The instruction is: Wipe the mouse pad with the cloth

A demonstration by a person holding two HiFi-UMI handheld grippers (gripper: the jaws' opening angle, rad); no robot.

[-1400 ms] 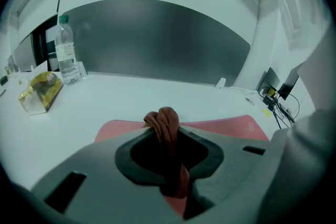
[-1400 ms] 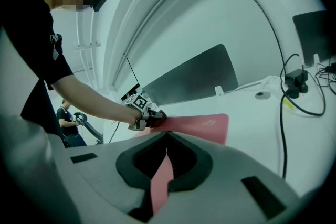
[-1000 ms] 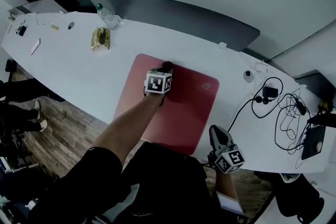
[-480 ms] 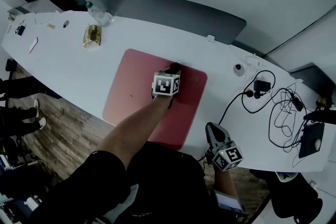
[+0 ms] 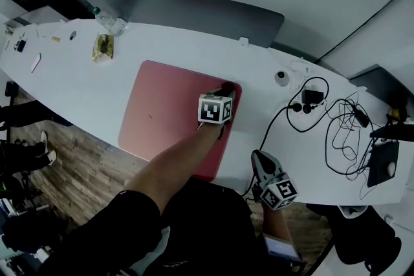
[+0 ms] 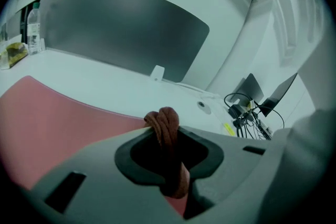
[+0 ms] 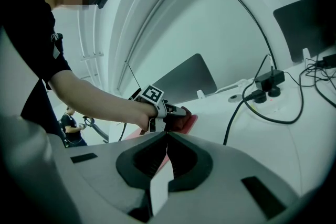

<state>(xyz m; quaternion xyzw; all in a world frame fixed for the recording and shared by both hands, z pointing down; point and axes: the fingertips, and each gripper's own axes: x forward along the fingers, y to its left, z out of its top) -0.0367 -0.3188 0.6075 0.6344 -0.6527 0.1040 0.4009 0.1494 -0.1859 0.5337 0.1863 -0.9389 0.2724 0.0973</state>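
Observation:
A red mouse pad (image 5: 168, 114) lies on the white table (image 5: 84, 84). My left gripper (image 5: 226, 88) is shut on a bunched dark reddish-brown cloth (image 6: 166, 124), pressed down at the pad's far right corner. In the left gripper view the pad (image 6: 47, 120) stretches off to the left of the jaws. My right gripper (image 5: 259, 158) hovers off the table's near edge, right of the pad, its jaws closed with nothing gripped. From the right gripper view I see the left gripper (image 7: 177, 110), the person's forearm (image 7: 100, 99) and the cloth (image 7: 185, 119) on the pad.
Black cables with a power adapter (image 5: 313, 99) sprawl over the table's right part, by a small round white device (image 5: 281, 79). A water bottle (image 5: 107, 22) and a snack packet (image 5: 102, 47) sit far left. A grey screen (image 5: 194, 13) lines the far edge.
My left gripper has slid the cloth rightward along the pad's far edge, from near the middle to the far right corner. The right gripper has stayed where it was.

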